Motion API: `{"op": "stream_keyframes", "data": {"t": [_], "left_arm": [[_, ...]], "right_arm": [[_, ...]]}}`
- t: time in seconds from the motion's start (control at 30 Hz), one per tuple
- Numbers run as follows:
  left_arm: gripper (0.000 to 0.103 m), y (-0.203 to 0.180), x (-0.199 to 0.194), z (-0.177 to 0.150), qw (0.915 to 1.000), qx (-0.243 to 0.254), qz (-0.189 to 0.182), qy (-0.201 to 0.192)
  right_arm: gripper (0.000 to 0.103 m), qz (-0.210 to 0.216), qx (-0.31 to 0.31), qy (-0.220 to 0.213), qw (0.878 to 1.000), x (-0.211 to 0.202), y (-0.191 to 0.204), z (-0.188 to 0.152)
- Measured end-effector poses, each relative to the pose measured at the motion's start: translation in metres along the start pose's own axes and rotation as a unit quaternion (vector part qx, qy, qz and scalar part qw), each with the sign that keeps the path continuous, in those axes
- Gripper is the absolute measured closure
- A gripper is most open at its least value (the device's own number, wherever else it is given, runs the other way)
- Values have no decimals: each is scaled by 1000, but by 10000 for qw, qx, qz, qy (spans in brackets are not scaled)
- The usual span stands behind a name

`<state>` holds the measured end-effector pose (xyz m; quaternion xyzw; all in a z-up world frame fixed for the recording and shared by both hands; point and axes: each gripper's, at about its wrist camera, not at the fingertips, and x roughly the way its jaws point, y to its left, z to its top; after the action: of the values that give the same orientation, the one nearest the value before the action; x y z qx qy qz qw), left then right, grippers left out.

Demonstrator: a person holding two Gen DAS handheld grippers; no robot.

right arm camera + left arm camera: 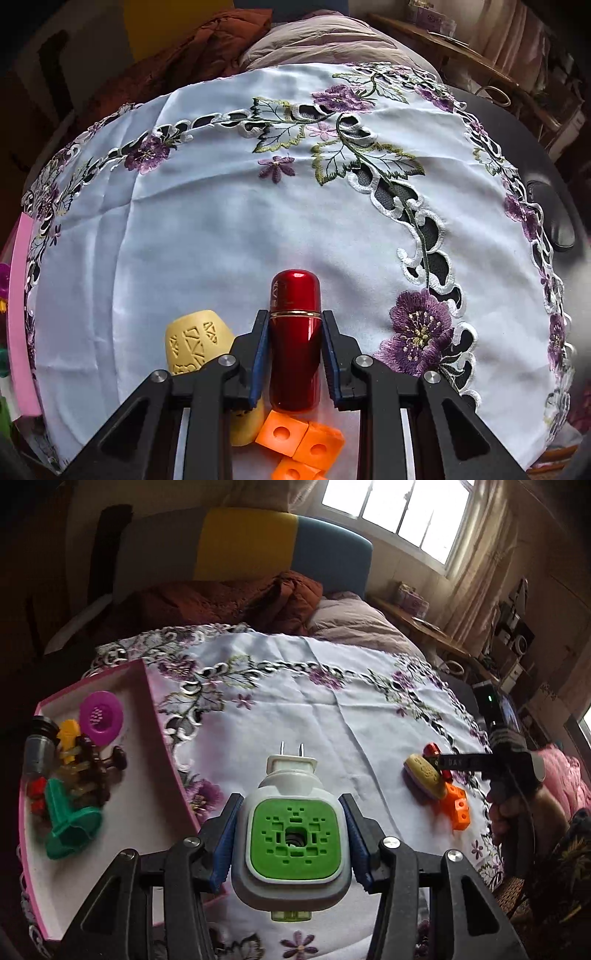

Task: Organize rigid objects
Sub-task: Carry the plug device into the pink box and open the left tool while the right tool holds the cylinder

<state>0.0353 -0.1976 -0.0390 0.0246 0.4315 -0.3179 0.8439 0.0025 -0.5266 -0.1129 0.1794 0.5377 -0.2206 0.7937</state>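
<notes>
In the left wrist view, the left gripper [291,834] sits at six o'clock, its blue-padded fingers [226,836] closed against both sides of a white plug-in device [291,834] with a green perforated face; its two metal prongs point toward twelve o'clock, away from the camera. It is held above the embroidered tablecloth [295,701]. At nine o'clock lies a pink tray [162,746] with a white floor, its near corner just beside the left finger. Inside it, from near to far, sit a green flanged piece [70,823], a brown multi-armed piece [98,768], a yellow piece [70,734], a grey cylinder [38,749] at the tray's outer side, and a purple disc [100,716].

At three o'clock the right gripper [458,762] reaches in from the edge of the frame toward a small cluster on the cloth.

In the right wrist view, the right gripper [293,354] at six o'clock has its fingers set on either side of a red metallic capsule [294,343], narrow gaps showing at each pad, so whether it truly grips I cannot tell. The capsule's rounded cap points to twelve o'clock. At seven o'clock, touching the left finger's outer side, is a yellow patterned oval piece [195,341]. Directly below the capsule, at six o'clock, lie orange cubes [301,446] with round holes. Beyond, the cloth's purple flowers [419,328] spread from four o'clock to twelve.
</notes>
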Motion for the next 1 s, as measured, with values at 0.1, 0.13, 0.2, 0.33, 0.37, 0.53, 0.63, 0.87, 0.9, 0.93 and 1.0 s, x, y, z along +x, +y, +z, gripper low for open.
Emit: {"op": "stream_keyframes", "data": {"t": [0.1, 0.13, 0.2, 0.33, 0.37, 0.53, 0.63, 0.87, 0.9, 0.93, 1.0], "left_arm": [[51, 36, -12, 6, 9988, -457, 150, -103], [51, 48, -14, 7, 9979, -593, 229, -114], [51, 70, -13, 6, 9953, -912, 309, -50], [51, 98, -6, 0, 9892, -1439, 279, 92], [51, 100, -3, -1, 9884, -1482, 292, 121], [51, 110, 15, 5, 9858, -1619, 404, 165], [51, 114, 30, 18, 9857, -1592, 528, 134], [51, 119, 51, 30, 9856, -1502, 751, 206], [51, 119, 52, 29, 9854, -1499, 773, 214], [51, 118, 51, 29, 9856, -1476, 798, 195], [51, 116, 50, 28, 9864, -1393, 859, 177]], "right_arm": [[76, -45, -57, -23, 10000, -1, 2, -1], [76, -63, -86, -32, 9999, -2, 2, -1], [76, -102, -144, -49, 9998, -3, 6, -2], [76, -98, -172, -54, 9998, -2, 1, -1], [76, -100, -182, -54, 9998, -1, 0, 0], [76, -144, -252, -70, 9996, -2, 3, 0], [76, -153, -270, -75, 9995, -2, 3, 0], [76, -179, -325, -83, 9993, -3, 5, -1], [76, -187, -338, -84, 9992, -2, 5, 0], [76, -193, -351, -86, 9992, -2, 5, 0], [76, -203, -364, -89, 9991, -2, 6, 0]]}}
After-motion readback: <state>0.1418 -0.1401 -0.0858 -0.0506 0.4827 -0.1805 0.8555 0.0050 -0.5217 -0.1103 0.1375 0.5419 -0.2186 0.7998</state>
